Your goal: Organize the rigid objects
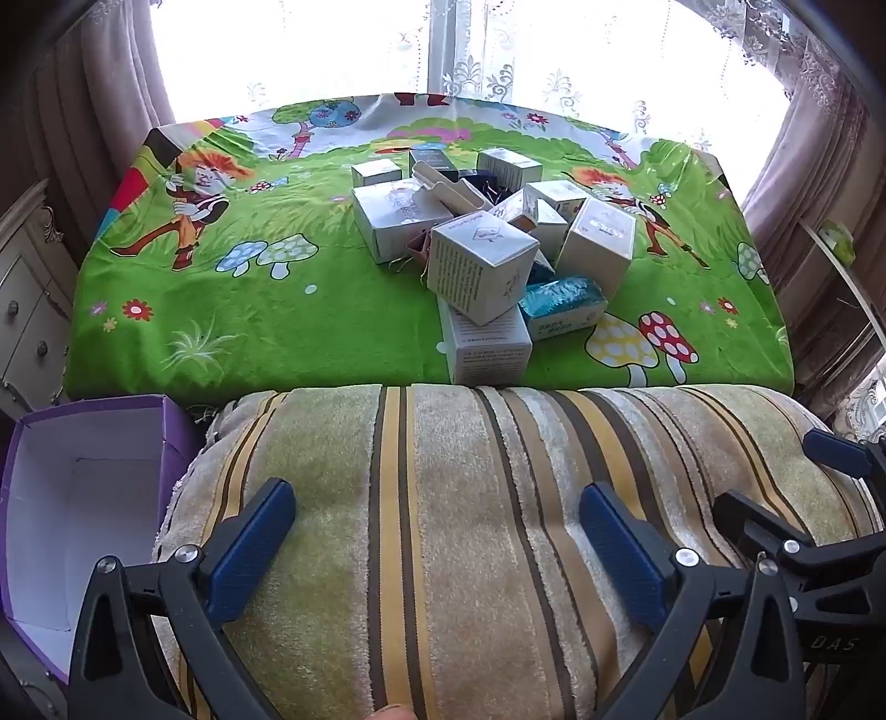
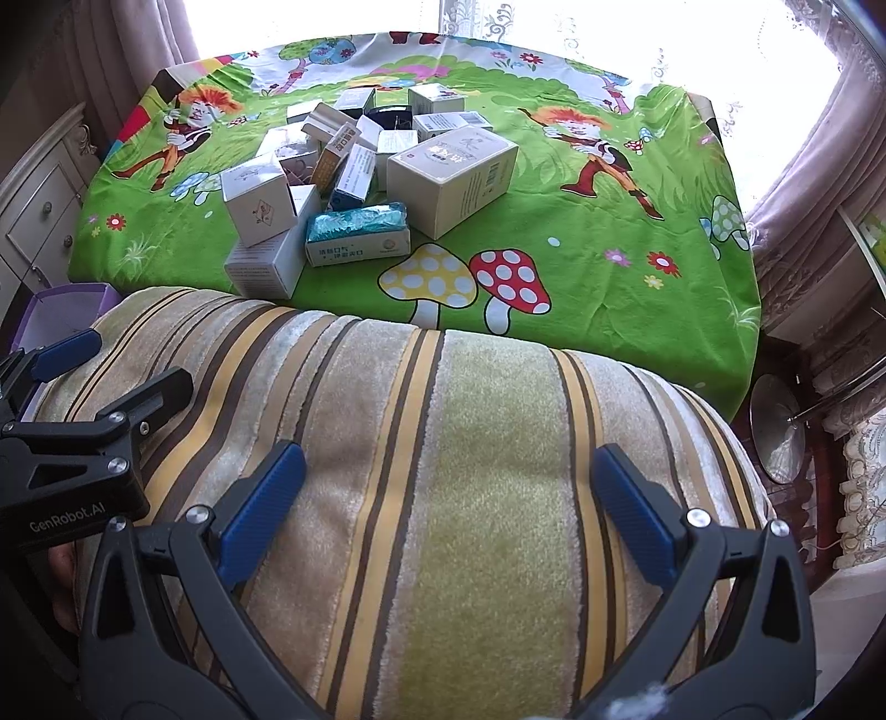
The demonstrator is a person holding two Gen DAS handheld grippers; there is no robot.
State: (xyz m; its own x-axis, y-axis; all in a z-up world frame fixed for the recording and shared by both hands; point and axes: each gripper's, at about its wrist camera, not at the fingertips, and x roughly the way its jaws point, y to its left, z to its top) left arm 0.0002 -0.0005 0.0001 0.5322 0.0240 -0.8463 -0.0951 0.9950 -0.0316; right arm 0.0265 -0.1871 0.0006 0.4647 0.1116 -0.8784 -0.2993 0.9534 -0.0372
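Left wrist view: nothing sorted yet, my left gripper and right gripper both spread wide and empty over the striped cushion, boxes heaped on the green tablecloth, purple box empty beside it.

A jumbled pile of small cardboard boxes (mostly white) lies on a green cartoon cloth; a teal-wrapped box lies flat at its near edge.

Blown-out backlight from window, sharp focus, fisheye bending, dark corners
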